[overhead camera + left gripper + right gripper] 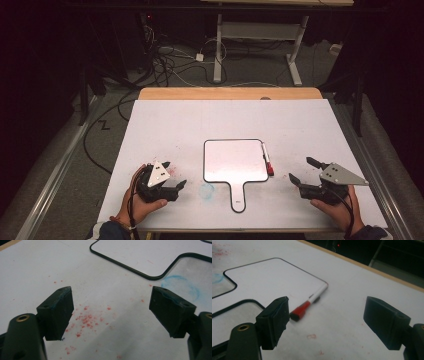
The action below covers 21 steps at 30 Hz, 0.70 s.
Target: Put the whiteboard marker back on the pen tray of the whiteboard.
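A small whiteboard paddle with a black rim and a short handle lies flat in the middle of the white table sheet; its corner shows in the left gripper view and its face in the right gripper view. A white marker with a red cap lies along the board's right edge. My left gripper rests open to the left of the board, nothing between its jaws. My right gripper stands open to the right of the marker, clear of it.
Red specks and a faint blue ring smear mark the sheet near the board's handle. The wooden table edge runs along the back. Beyond it are floor cables and a desk frame.
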### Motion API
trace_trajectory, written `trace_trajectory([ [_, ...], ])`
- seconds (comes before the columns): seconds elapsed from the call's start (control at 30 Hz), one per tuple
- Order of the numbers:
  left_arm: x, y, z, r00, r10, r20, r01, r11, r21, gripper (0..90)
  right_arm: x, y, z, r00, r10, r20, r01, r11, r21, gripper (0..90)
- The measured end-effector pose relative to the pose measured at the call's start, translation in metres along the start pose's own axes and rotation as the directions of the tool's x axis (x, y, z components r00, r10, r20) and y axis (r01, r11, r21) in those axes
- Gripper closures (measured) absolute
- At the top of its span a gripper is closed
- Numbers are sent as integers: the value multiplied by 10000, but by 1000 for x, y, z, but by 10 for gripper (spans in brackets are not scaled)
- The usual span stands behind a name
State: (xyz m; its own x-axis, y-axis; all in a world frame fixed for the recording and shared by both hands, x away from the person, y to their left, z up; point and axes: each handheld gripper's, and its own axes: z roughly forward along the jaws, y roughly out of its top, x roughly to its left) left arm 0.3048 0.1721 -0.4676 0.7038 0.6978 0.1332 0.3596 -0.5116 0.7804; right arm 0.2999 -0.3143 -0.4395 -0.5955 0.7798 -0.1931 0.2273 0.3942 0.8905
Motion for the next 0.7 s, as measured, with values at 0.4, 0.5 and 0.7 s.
trace_trajectory([
  [0.4, 0, -1, -1, 10000, -17, -54, 18, 9999, 143, 185, 4, -5, -3, 9993, -326, 179, 323, 9993, 180, 225],
  [0.5, 0, -1, -1, 10000, 50, -75, -49, 9999, 126, 185, 4, -4, -2, 9988, -422, 265, 417, 9990, 184, 227],
  [0.7, -1, -1, -2, 9999, 36, -120, -34, 9999, 112, 179, 4, -4, -3, 9987, -398, 309, 394, 9991, 148, 228],
])
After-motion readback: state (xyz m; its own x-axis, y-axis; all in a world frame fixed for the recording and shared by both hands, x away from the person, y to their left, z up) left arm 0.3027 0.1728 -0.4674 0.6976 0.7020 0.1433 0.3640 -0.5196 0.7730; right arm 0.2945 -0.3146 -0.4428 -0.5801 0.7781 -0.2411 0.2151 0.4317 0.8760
